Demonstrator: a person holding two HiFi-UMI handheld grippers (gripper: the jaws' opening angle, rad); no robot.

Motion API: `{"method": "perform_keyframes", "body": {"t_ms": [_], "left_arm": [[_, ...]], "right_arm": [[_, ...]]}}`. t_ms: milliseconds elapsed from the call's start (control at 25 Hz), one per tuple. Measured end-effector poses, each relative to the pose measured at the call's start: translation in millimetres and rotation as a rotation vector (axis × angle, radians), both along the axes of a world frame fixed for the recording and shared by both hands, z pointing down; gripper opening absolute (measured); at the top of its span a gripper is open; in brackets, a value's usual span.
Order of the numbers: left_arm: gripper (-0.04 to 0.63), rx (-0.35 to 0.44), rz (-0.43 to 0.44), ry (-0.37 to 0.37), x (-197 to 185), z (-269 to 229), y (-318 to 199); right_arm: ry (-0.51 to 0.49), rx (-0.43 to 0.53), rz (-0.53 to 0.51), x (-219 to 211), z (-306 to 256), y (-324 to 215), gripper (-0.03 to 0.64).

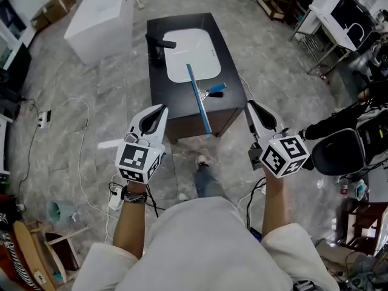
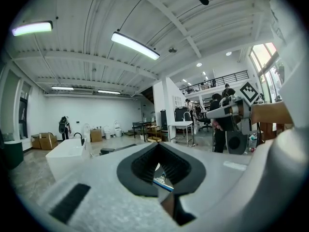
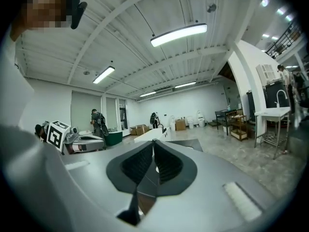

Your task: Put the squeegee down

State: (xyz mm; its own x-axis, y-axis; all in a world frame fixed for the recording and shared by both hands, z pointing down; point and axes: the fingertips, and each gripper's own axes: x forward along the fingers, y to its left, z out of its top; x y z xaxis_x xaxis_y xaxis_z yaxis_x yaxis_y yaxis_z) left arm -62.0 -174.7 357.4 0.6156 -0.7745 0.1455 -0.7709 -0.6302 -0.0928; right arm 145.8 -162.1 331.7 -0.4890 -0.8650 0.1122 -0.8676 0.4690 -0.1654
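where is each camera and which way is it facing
Head view: on the person's head, facing steeply down at the cabinet with the squeegee lying on it; shows both forearms, left gripper, right gripper, torso and a shoe.
Left gripper view: on the left gripper, facing about level along its shut jaws; shows the right gripper at right.
Right gripper view: on the right gripper, about level along its shut jaws; shows the left gripper's marker cube at left.
Shared: head and left gripper views both show the white tub.

squeegee (image 1: 199, 99) on dark vanity (image 1: 225, 44)
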Motion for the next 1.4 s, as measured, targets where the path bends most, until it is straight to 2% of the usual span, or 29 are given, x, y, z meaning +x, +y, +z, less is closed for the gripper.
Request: {"method": "perform_keyframes", "body": {"t_ms": [400,760,1400], "left_arm": [[-0.002,0.111,0.062,-0.071,0.0,-32.0,36.8],[-0.002,0.161,0.091,-0.089,12.7,-59.7,57.1],[-0.002,0.221,0.096,-0.104,20.4,-95.0,82.2]], "right_arm": [[0.046,0.086,0.05,-18.7,-37.1,52.8,0.006],[0.08,0.122,0.101,-13.9,-62.4,80.2,0.006],[0.121,0.166,0.029,-36.0,-90.4,111.1,0.005]]}}
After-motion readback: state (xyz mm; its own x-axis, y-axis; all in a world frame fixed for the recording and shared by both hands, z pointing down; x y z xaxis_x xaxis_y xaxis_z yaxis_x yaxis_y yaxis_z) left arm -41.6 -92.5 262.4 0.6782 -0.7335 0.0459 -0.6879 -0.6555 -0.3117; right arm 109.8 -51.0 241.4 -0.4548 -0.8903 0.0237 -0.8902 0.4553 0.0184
